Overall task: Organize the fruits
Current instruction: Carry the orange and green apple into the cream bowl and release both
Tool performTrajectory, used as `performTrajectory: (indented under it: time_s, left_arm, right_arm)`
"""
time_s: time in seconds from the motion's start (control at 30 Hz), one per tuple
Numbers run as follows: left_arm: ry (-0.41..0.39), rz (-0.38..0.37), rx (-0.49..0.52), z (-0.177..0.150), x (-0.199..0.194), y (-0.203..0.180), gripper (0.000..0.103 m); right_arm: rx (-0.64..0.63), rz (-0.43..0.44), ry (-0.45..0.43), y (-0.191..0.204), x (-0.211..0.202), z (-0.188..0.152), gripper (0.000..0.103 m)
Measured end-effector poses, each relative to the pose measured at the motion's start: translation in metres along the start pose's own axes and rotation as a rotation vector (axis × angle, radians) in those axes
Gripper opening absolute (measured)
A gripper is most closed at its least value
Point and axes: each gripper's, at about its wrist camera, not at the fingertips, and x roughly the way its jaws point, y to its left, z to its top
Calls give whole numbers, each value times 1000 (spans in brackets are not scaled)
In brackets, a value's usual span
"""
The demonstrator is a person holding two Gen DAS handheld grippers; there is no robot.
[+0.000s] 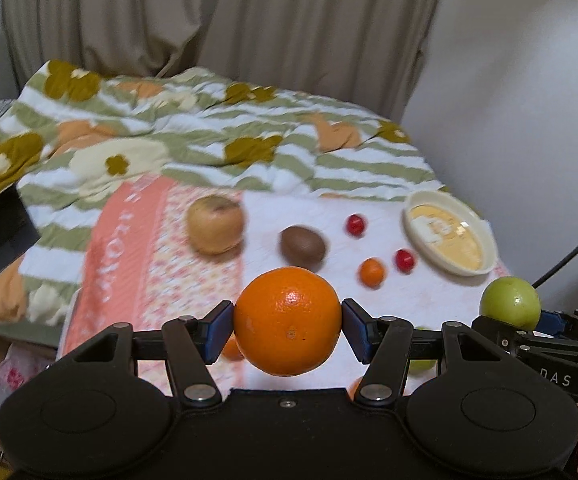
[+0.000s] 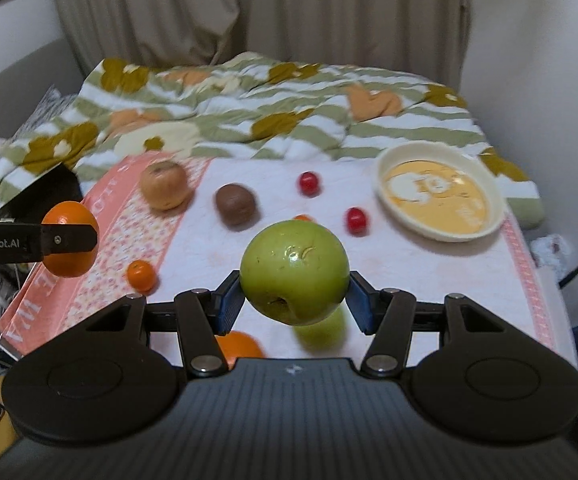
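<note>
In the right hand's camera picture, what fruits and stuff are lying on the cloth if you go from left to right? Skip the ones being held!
Small orange → tan apple → brown kiwi → first red cherry tomato → second red cherry tomato → cream bowl.

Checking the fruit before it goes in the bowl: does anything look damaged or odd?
Mostly fine. The green apple in the right gripper has a small nick in its skin near the top. The orange in the left gripper looks sound.
</note>
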Motion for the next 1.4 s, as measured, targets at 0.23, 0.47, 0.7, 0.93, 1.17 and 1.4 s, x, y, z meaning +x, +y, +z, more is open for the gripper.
performTrajectory:
  time_s: [0.23, 0.47, 0.7, 0.93, 1.17, 1.4]
  left_arm:
    - [-33, -6, -23, 19, 21, -62, 63]
    - [-35, 2, -72, 44, 68, -127, 63]
    - [-12, 11, -81, 76, 132, -177, 63]
    - [36, 21, -22, 102, 207, -209, 63]
    - [95, 11, 90, 107, 275, -230, 63]
    - [116, 18, 206, 106, 313, -243, 63]
  right_arm:
    - [0, -7, -24, -79, 1, 19, 70]
    - [-34, 20, -32, -161, 24, 48, 70]
    - [-45, 49, -24, -226, 76, 78, 70]
    - [-37, 70, -5, -264, 133, 92, 70]
    - [-10, 65, 9, -281, 163, 97, 70]
    - [1, 50, 24, -288, 177, 96, 70]
